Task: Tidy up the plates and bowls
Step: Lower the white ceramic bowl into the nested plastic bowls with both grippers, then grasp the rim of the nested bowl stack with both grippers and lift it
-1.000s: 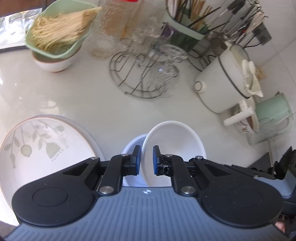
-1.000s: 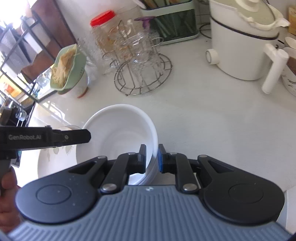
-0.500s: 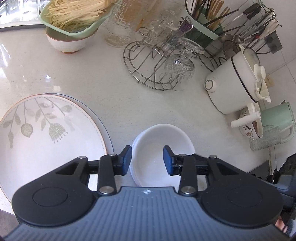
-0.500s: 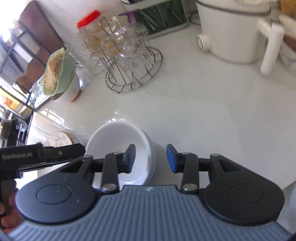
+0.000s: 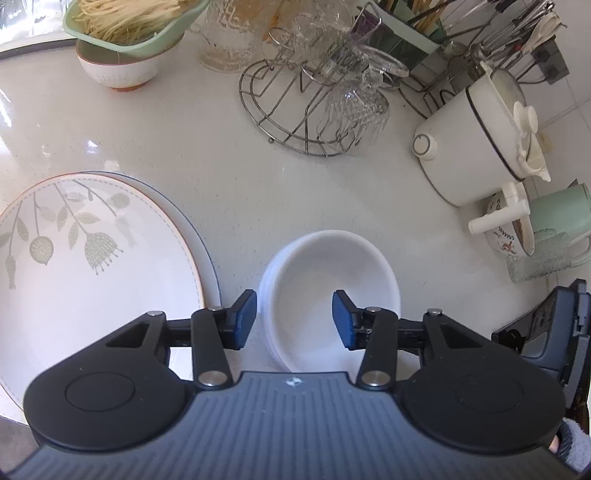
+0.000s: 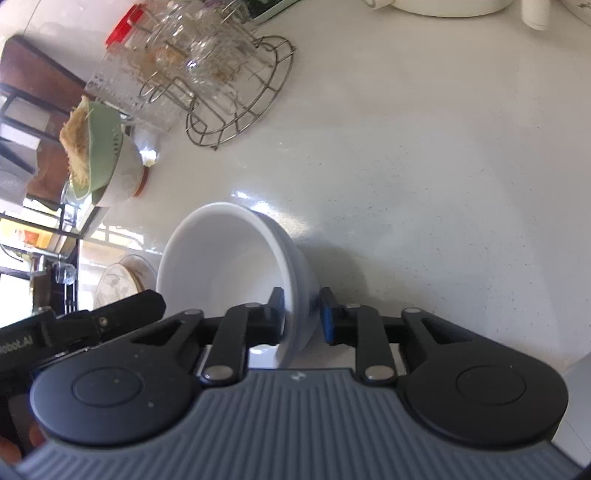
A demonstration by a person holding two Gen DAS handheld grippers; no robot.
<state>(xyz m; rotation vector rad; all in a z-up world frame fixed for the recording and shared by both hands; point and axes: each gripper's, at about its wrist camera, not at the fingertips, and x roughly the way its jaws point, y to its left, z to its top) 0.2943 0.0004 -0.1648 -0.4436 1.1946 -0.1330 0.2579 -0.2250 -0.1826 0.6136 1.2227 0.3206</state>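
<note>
Standing on the white counter, the stacked white bowls are seen just below the left gripper, whose jaws are spread wide and hold nothing. The left blue pad is placed just outside the near-left rim, and the right pad is seen over the inside of the top bowl; no contact can be confirmed. In the right wrist view the bowls are met from the side: the right gripper is partly opened, with the near wall of the stack between its fingers. One finger is inside the bowl and the other outside, and a small gap is seen on the outer side, so nothing is gripped.

Just to the left of the bowls a large plate with leaf pattern is laid on another plate, close beside but apart from them. Bare counter is left beyond the bowls up to the wire glass rack. To the right a white pot and a green mug are placed near the wall. A green colander with noodles is kept far at the back left.
</note>
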